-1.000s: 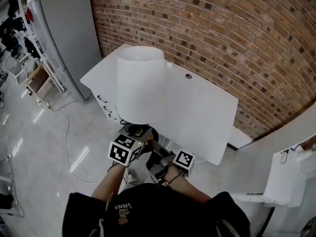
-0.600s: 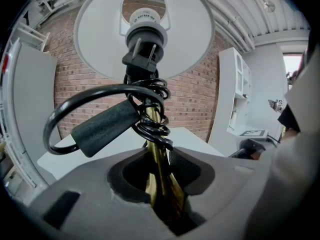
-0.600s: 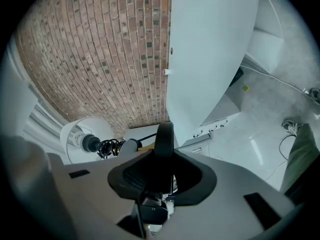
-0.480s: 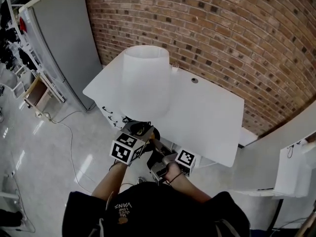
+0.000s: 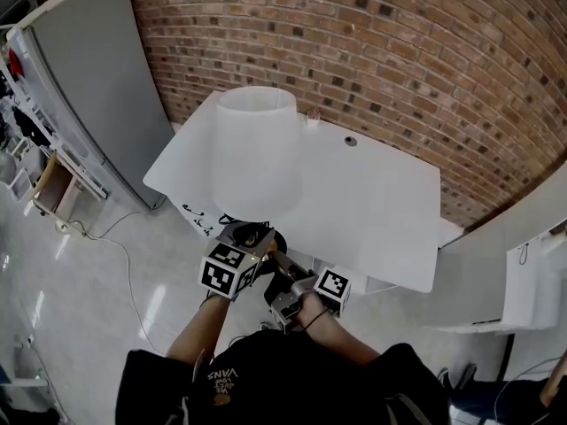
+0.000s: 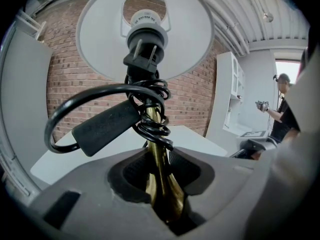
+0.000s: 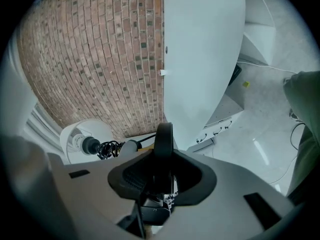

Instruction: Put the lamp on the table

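Observation:
The lamp has a white shade [image 5: 256,159], a brass stem [image 6: 156,149] wound with black cord [image 6: 107,121], and a round black base [image 7: 164,136]. It stays upright in the air just off the near left edge of the white table [image 5: 381,206]. My left gripper [image 5: 252,237] is shut on the brass stem, and in the left gripper view this gripper [image 6: 160,186] shows the stem pinched low between its pads. My right gripper [image 5: 283,271] is shut on the rim of the black base; its jaws [image 7: 162,166] have just been closing on it.
A tall grey cabinet [image 5: 89,87] stands left of the table, and a brick wall [image 5: 399,51] runs behind it. On the table's far edge sits a small clear cup [image 5: 312,118]. White furniture [image 5: 518,273] is at the right. A cable [image 5: 124,255] trails on the floor.
Both grippers and the lamp have travelled together towards the table. The table and the floor have shifted in the head view, and the cabinet at the left now looks closer.

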The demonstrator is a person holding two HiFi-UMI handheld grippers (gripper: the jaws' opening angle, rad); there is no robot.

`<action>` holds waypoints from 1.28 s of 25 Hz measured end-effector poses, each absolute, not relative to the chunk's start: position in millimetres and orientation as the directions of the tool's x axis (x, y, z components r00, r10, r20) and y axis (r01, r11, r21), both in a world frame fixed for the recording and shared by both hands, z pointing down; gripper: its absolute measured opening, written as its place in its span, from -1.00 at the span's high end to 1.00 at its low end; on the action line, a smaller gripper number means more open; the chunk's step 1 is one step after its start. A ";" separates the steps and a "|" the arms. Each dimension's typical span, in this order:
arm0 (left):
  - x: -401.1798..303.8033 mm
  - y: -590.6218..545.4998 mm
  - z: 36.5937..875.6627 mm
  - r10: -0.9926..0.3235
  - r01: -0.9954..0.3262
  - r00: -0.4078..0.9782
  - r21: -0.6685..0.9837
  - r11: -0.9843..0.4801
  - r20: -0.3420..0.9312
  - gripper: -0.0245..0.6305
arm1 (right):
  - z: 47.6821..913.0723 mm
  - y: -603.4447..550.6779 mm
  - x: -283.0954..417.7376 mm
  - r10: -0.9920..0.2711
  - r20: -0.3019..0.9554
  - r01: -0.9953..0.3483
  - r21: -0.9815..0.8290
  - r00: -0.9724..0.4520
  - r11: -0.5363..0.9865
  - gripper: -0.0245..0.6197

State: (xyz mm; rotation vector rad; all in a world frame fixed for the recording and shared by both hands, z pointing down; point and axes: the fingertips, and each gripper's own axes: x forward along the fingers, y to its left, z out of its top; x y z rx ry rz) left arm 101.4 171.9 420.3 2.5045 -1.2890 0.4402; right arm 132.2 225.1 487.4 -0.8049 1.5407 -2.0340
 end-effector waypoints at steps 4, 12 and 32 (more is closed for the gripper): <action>84.3 146.9 433.5 -0.734 -0.831 0.541 0.125 -0.542 0.410 0.56 | 498.4 201.0 116.8 -0.654 0.195 -0.001 -0.959 -0.731 -0.285 0.61; 48.7 66.0 447.2 -0.752 -0.860 0.496 0.127 -0.494 0.434 0.56 | 511.1 121.1 81.7 -0.616 0.204 -0.003 -0.951 -0.761 -0.310 0.61; 16.6 -142.5 494.3 -0.723 -0.865 0.485 0.147 -0.480 0.493 0.56 | 552.1 -86.5 49.4 -0.638 0.228 -0.012 -0.946 -0.736 -0.324 0.61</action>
